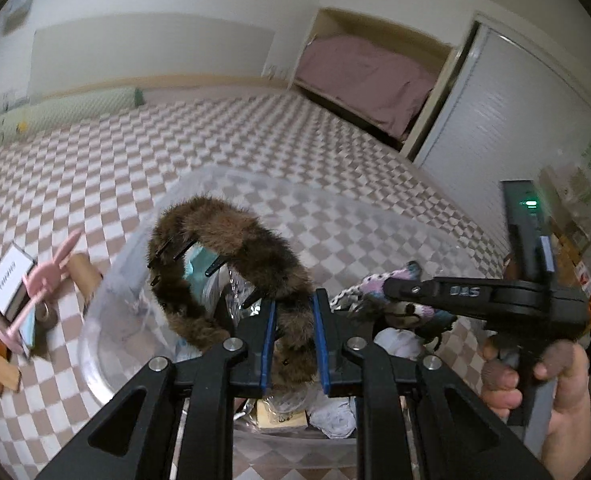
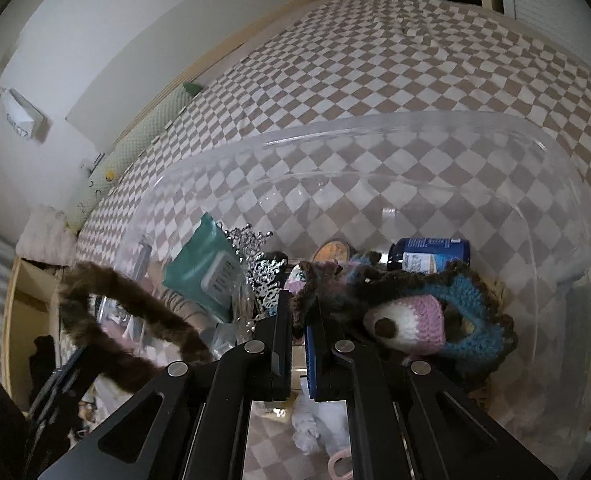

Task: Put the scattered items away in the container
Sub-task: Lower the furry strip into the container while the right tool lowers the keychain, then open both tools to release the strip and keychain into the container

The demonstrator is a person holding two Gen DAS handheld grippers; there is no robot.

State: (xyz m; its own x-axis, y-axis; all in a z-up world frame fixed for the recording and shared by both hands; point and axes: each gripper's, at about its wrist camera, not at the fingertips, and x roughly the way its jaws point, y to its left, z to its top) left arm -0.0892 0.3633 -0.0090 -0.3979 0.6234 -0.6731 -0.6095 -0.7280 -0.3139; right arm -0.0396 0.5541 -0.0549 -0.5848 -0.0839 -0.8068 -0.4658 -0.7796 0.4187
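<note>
left claw (image 1: 292,340): blue-padded jaws stand either side of one end of the brown furry headband with black comb teeth (image 1: 231,264); fur fills the gap, but whether the pads press on it cannot be told. the band arches up and away from the claw, over the near left part of the clear plastic storage container (image 1: 107,312).

right claw (image 2: 298,334): clenched on a dark brown edge of the crocheted blue, pink and brown yarn piece (image 2: 423,316), which hangs down inside the container, against its right side. in the left wrist view this claw enters from the right, gripped by a hand (image 1: 535,384).

inside the container, around both claws: teal wet-wipe pack (image 2: 207,276) upright at the left, silver beaded tiara (image 2: 255,256) just beside it, dark blue jar with white label (image 2: 431,256) lying on its side at the back, round orange-topped tin (image 2: 331,250) near it, crumpled white fabric (image 2: 315,428) on the bottom under the right claw. the fur band's arch crosses in front of the wipe pack in the left view.

outside, left of the container on the brown-and-white checkered bedcover (image 1: 215,140): pink bunny-eared plastic holder (image 1: 43,284), black-and-white lettered box (image 1: 7,280), wooden pieces. far off: a wall alcove with mauve bedding (image 1: 367,80).
</note>
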